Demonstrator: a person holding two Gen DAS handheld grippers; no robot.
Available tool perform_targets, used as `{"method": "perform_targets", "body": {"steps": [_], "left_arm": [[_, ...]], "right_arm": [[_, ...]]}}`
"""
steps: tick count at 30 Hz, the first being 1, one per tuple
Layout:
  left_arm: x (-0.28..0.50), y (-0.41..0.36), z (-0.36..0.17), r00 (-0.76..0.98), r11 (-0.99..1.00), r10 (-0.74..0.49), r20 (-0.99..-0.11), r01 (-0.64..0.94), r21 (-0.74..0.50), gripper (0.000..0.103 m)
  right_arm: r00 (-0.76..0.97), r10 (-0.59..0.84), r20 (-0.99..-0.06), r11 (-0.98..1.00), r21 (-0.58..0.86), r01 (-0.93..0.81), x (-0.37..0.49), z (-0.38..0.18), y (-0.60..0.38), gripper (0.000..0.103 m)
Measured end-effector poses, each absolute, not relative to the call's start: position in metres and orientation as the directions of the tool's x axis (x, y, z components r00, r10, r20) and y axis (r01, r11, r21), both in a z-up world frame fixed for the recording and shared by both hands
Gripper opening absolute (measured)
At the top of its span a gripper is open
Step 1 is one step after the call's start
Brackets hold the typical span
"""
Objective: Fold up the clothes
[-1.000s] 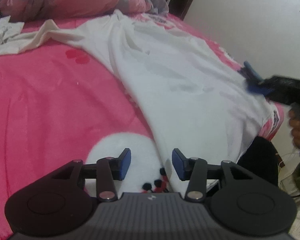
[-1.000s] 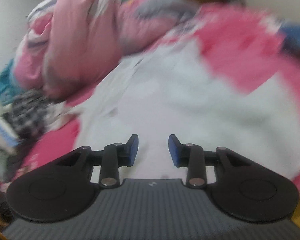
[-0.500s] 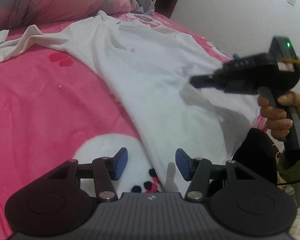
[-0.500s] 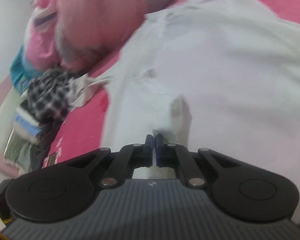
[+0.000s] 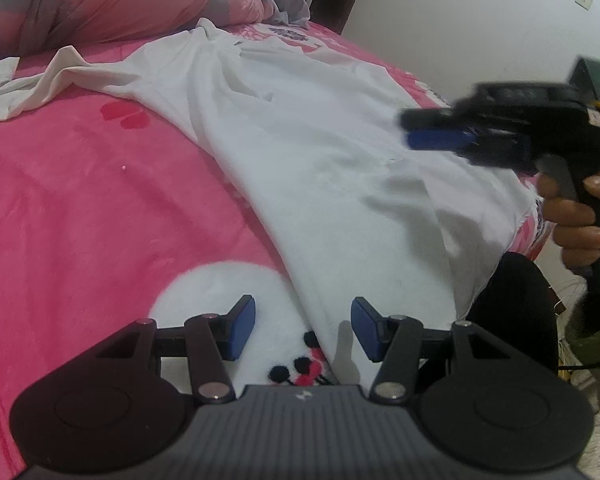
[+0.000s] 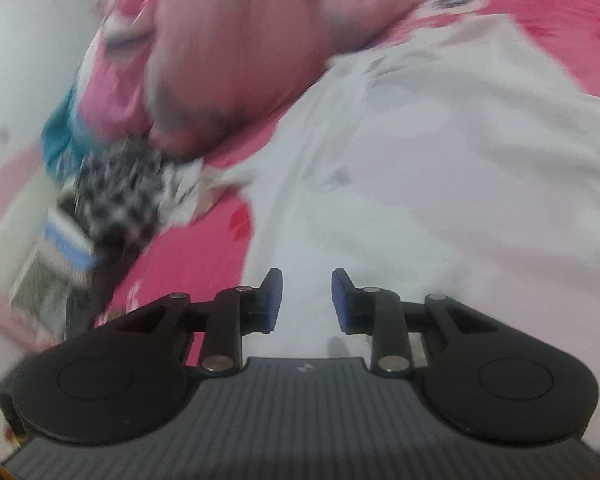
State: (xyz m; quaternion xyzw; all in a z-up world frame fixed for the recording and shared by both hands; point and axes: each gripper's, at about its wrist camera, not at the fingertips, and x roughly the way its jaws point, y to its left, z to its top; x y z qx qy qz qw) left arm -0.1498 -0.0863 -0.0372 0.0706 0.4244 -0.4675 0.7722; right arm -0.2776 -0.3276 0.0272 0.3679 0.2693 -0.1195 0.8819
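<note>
White shirt spread on pink bedspread. Left wrist view — left gripper parted, empty, over shirt's near edge. Right wrist view — right gripper opening, nothing between jaws, above shirt.

shirt spread on bed, pillow behind it, clothes pile at left

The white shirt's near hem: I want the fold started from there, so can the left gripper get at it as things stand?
Probably yes. The left gripper is open just above the white shirt, its hem edge lying between the pads with nothing in the way.
</note>
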Motion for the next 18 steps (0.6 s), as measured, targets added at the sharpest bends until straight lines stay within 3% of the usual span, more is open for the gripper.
{"method": "perform_targets", "body": {"steps": [4,10,12,13,18], "left_arm": [[-0.15,-0.087,-0.037,0.204,0.554,-0.66,-0.724,0.782,-0.285,0.055],[-0.152,-0.089,-0.038,0.212,0.562,-0.654,-0.727,0.779,-0.278,0.055],[-0.153,-0.089,-0.038,0.213,0.563,-0.654,-0.726,0.778,-0.279,0.055],[-0.153,-0.089,-0.038,0.213,0.563,-0.654,-0.726,0.778,-0.279,0.055],[-0.152,-0.087,-0.038,0.208,0.558,-0.659,-0.723,0.78,-0.284,0.055]], "right_arm": [[0.792,-0.066,-0.607,0.621,0.596,0.509,-0.303,0.011,-0.349,0.027],[0.774,-0.008,-0.633,0.568,0.634,0.525,-0.292,-0.015,-0.359,0.028],[0.777,0.006,-0.629,0.569,0.641,0.515,-0.29,-0.017,-0.356,0.015],[0.779,0.01,-0.627,0.569,0.644,0.511,-0.289,-0.018,-0.355,0.0],[0.818,0.035,-0.575,0.619,0.654,0.434,-0.278,0.005,-0.337,0.0]]}}
